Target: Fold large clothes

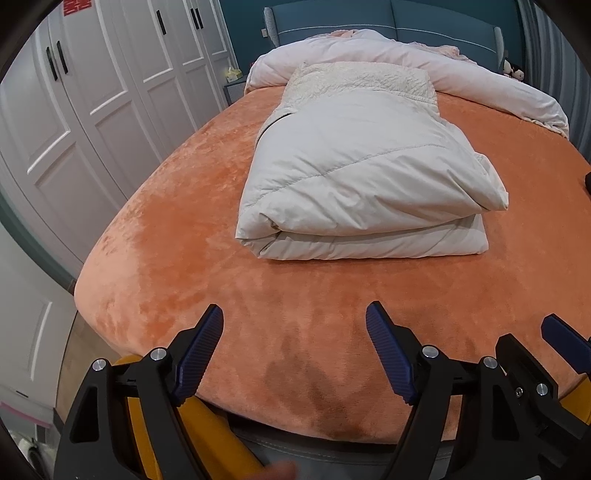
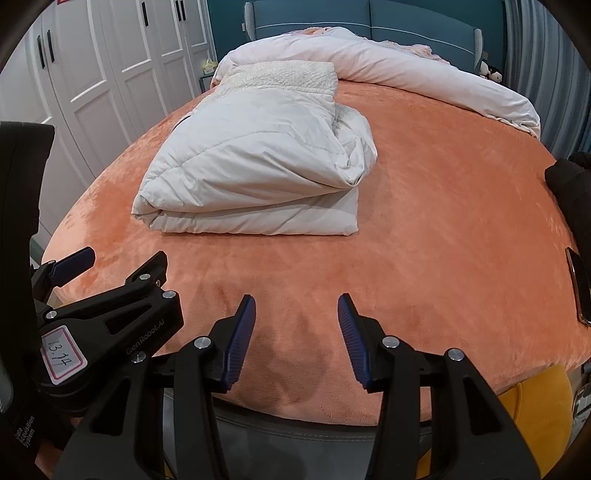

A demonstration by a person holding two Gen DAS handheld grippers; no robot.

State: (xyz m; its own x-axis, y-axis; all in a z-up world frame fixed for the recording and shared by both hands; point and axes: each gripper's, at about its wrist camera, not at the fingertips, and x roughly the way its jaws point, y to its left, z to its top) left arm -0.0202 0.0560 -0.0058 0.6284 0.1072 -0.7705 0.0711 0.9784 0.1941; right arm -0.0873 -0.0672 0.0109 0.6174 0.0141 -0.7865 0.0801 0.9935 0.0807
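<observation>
A pale cream padded coat (image 1: pixel 362 173) lies folded into a thick bundle on the orange bed cover (image 1: pixel 184 258); it also shows in the right wrist view (image 2: pixel 255 166). My left gripper (image 1: pixel 295 317) is open and empty, held over the bed's near edge, well short of the coat. My right gripper (image 2: pixel 297 302) is open and empty, also at the near edge, with the coat ahead to its left. The left gripper's body (image 2: pixel 110 314) shows at the left of the right wrist view.
A rumpled white duvet (image 1: pixel 388 55) lies across the head of the bed against a blue headboard (image 1: pixel 369 18). White wardrobe doors (image 1: pixel 92 92) stand to the left. A dark garment (image 2: pixel 572 184) and a phone (image 2: pixel 580 288) lie at the bed's right edge.
</observation>
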